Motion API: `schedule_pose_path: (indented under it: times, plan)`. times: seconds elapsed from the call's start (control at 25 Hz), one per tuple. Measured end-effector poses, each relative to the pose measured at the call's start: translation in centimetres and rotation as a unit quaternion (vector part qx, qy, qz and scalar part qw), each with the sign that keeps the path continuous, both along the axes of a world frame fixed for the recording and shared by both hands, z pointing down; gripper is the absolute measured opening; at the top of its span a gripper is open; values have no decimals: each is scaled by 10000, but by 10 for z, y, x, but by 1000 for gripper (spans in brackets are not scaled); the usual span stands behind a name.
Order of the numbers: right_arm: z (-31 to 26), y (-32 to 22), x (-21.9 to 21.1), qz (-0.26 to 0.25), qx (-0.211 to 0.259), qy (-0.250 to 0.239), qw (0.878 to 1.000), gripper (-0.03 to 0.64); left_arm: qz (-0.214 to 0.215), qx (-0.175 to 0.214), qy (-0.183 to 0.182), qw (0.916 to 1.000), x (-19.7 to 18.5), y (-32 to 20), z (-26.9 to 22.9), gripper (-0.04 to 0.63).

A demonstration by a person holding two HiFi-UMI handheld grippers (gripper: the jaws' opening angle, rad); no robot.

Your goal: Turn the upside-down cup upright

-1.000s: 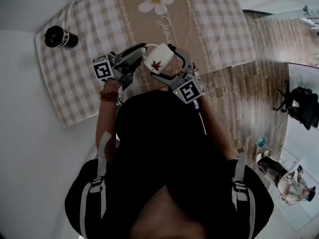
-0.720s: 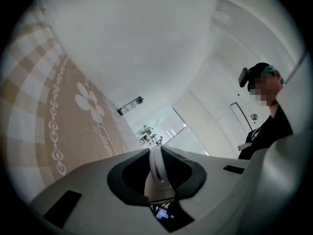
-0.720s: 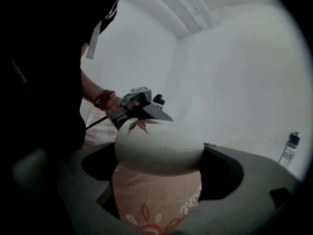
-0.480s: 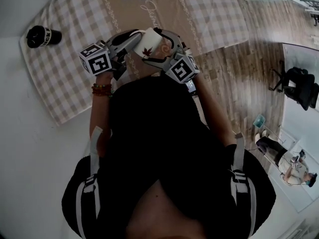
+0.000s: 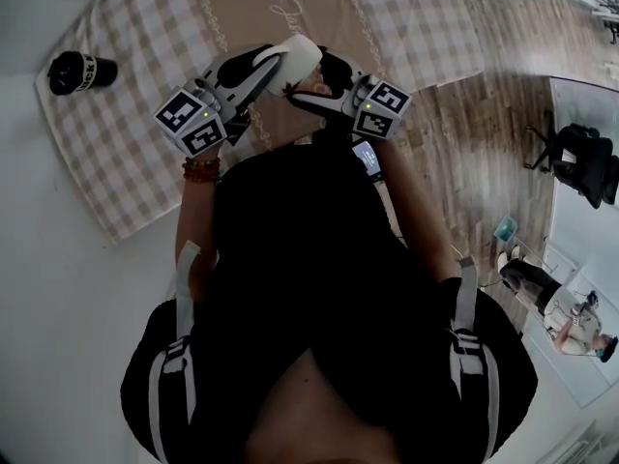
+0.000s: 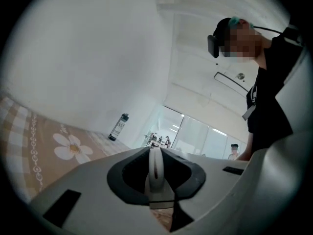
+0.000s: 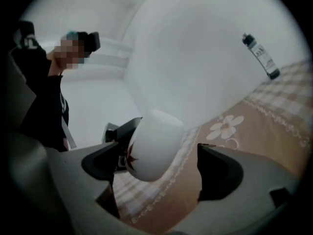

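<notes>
- Checked tablecloth [image 5: 135, 124]: flower print at its centre; it lies under both tools.
- Left gripper [image 6: 155, 177]: its jaws have just been closing and are clenched on a thin white edge of the cup, which stands between the dark pads.
- Right gripper [image 7: 161, 173]: released, jaws wide apart. The cup sits in the gap, close to one jaw and clear of the other.
- Dark bottle [image 5: 75, 70]: capped, standing on the far corner of the cloth, well apart from the tools. Contents cannot be told.
- White cup [image 7: 154, 143]: red leaf mark on its wall, held tilted in the air above the cloth. No view shows its inside.
</notes>
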State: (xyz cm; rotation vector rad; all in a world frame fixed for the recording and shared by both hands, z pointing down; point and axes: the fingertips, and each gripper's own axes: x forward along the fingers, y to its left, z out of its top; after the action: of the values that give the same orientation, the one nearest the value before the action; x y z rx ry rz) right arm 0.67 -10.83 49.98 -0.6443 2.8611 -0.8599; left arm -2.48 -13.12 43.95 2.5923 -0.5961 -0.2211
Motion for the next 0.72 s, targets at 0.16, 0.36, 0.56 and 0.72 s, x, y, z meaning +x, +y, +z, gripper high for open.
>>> schedule_pose_path:
  times: [0.16,0.36,0.56,0.72]
  plan:
    - [-11,-7,-12,-76,-227,-540,9983,489,36,-1,100,9999,9,4,2,66]
    - [0,-13,-12,-63,-304,-131,9994,420,74,15,-107,9999,15,5,15,66]
    - [9,-11,-4,-150,95,657,9977,414,301,317,-610,9972,25,15,23,67]
    - [6,-14,1,-88,497,1142,9922,413,324,521,-925,9938,26,15,28,67]
